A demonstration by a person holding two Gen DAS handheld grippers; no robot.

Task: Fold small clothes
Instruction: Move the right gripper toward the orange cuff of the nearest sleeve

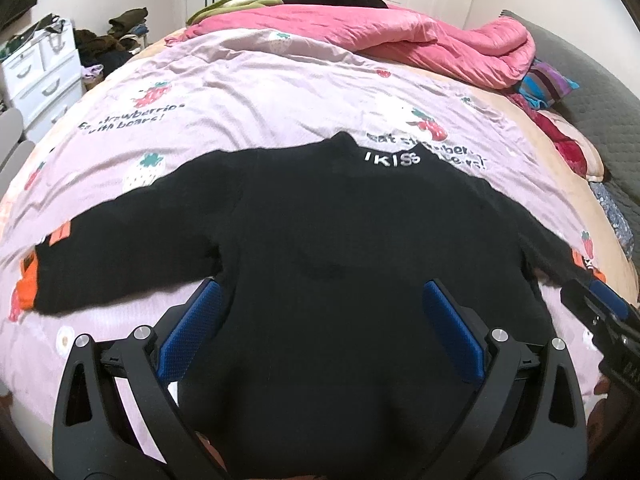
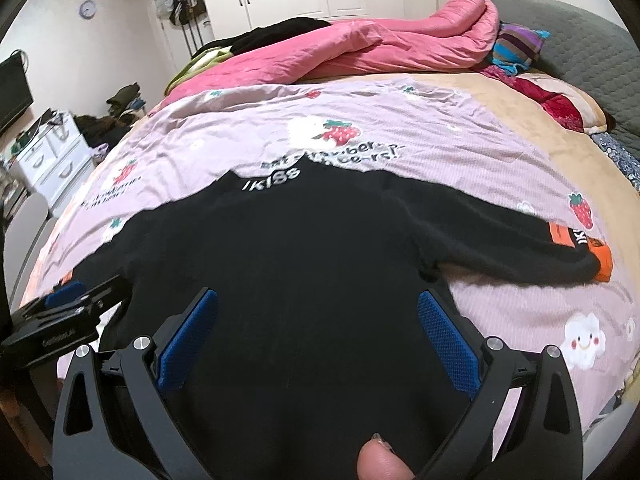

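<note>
A small black sweater (image 1: 320, 232) with white "IKISS" letters at the collar and orange cuffs lies flat on the bed, sleeves spread to both sides. It also shows in the right wrist view (image 2: 304, 248). My left gripper (image 1: 322, 296) is open, its blue pads over the sweater's lower body near the left armpit. My right gripper (image 2: 318, 304) is open over the lower body, toward the right armpit. The right gripper shows at the right edge of the left wrist view (image 1: 604, 312), the left gripper at the left edge of the right wrist view (image 2: 72, 304).
The pink strawberry-print sheet (image 1: 280, 92) covers the bed. A bunched pink quilt (image 1: 420, 36) and dark clothes lie at the far side. Striped and red cloths (image 2: 516, 48) lie by the grey headboard. White drawers (image 1: 36, 72) stand left of the bed.
</note>
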